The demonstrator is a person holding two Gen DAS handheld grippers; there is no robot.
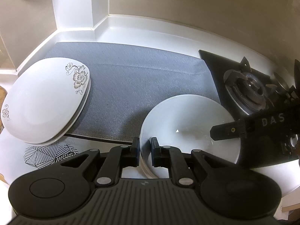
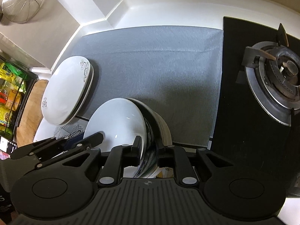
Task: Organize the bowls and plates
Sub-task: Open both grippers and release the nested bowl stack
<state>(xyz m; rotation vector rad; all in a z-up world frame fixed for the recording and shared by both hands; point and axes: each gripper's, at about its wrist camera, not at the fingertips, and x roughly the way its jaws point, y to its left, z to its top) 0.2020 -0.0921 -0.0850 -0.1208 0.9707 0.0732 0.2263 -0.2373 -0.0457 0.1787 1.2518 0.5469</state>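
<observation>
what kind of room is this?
Most likely a home kitchen counter: a gas stove burner, a wire strainer hanging on the wall, and stacked white plates on a grey mat.

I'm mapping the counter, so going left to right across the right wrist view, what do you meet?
Wire strainer → stacked flowered plates → white bowl held by the right hand-held gripper → gray mat → gas burner.

We see a white bowl (image 1: 189, 129) held tilted at the near edge of the grey mat, and stacked white flowered plates (image 1: 45, 101) lying at the mat's left.
</observation>
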